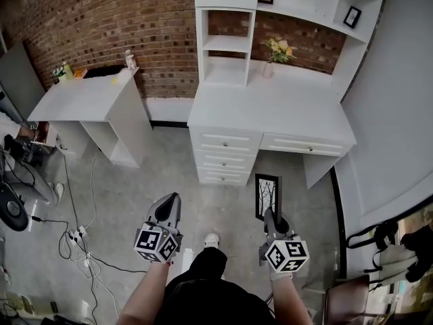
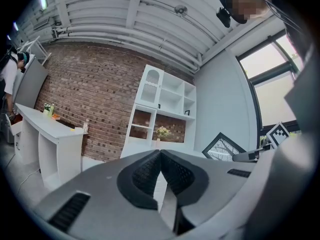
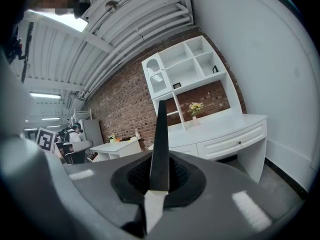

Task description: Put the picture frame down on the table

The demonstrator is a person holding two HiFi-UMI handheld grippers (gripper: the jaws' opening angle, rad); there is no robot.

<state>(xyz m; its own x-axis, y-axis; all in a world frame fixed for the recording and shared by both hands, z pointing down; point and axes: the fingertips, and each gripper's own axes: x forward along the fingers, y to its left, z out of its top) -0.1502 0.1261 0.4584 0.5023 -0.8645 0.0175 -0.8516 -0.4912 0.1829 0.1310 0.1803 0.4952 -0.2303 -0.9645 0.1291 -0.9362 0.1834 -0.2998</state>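
1. Hanging upright over the grey concrete floor (image 1: 135, 195) is the black rectangular picture frame (image 1: 267, 196) with a bare-tree print. It's well short of the desk and touches nothing but the jaws holding it.
2. The right hand-held gripper (image 1: 270, 215) is clenched on the frame's lower edge. Its own view shows the frame edge-on as a thin dark strip pinched between the ribbed black pads (image 3: 185, 179).
3. The left hand-held gripper (image 1: 173, 199) is off to the side at about the same height. Its jaws are pressed together on nothing, so it's doing no work right now. From its view the frame shows to the right, tilted like a diamond.
4. Straight ahead is the wide white desk (image 1: 284, 110) with drawers, and its top is mostly bare. A small vase of yellow flowers (image 1: 279, 51) sits at the back, next to the white shelf unit (image 1: 226, 39) on the red brick wall (image 1: 101, 19). A second, smaller white side desk (image 1: 81, 97) with a few bottles stands further left.
5. Progress, as I read it: the frame is picked up and in transit, so maybe halfway. What's left is closing the gap to the desk, setting the frame down on a bare part of the top, and letting go.
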